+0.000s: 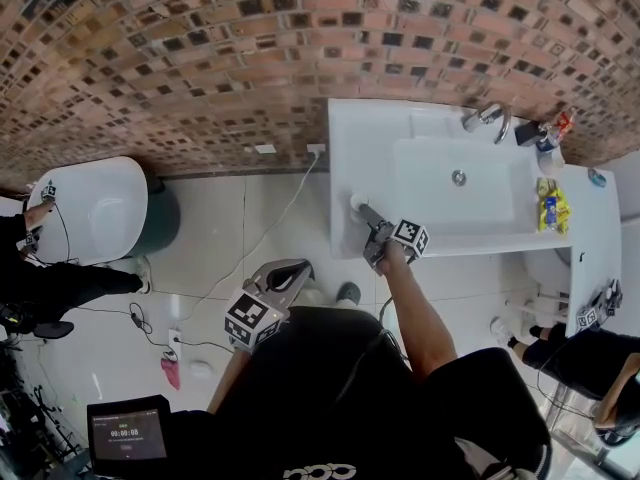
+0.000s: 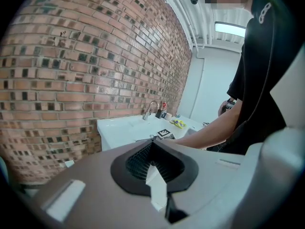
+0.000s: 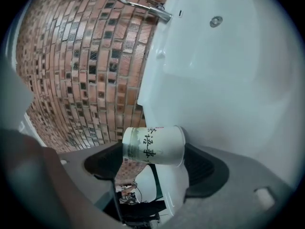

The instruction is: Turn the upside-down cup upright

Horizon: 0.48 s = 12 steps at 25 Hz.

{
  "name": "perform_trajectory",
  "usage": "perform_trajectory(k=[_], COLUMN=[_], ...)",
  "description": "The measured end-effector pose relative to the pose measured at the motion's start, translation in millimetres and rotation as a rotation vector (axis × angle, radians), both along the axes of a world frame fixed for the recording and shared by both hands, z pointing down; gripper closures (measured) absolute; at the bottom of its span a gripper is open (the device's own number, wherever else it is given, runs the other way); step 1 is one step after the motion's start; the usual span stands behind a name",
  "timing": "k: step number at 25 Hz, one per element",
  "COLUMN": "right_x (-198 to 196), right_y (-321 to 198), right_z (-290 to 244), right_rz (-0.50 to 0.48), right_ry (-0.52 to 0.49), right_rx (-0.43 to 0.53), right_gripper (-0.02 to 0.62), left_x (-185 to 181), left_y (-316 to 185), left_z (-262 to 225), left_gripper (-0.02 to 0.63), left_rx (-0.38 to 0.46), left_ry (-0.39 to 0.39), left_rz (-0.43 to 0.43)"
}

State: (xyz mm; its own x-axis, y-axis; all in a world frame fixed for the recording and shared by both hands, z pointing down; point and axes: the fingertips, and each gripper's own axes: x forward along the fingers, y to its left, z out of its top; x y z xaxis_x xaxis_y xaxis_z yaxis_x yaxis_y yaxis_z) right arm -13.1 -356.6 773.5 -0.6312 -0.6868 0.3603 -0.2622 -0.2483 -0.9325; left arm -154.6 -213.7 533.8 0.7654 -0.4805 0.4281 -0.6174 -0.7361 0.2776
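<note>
Your right hand-held gripper grips the cup between wide-set jaws at the tabletop's edge, beside the sink. Roll your wrist until its mouth faces up, squeezing lightly so it doesn't crush.

1. We record a white counter set against a brick wall, with a basin sunk into it and a drain in the basin's floor.
2. A tap stands at the far edge, and bottles stand just right of it.
3. A yellow packet lies right of the basin. Further right is a small blue item, which we cannot identify.
</note>
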Motion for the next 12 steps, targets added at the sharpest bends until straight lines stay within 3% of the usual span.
perform_trajectory(k=[12], right_x=[9], right_y=[8], right_z=[12], right_rz=[-0.027], right_ry=[0.077], right_rx=[-0.119], right_gripper=[0.206], left_x=[10], left_y=[1], left_z=[0], left_gripper=[0.591], left_rx=[0.005], left_ry=[0.007], left_rz=[0.004])
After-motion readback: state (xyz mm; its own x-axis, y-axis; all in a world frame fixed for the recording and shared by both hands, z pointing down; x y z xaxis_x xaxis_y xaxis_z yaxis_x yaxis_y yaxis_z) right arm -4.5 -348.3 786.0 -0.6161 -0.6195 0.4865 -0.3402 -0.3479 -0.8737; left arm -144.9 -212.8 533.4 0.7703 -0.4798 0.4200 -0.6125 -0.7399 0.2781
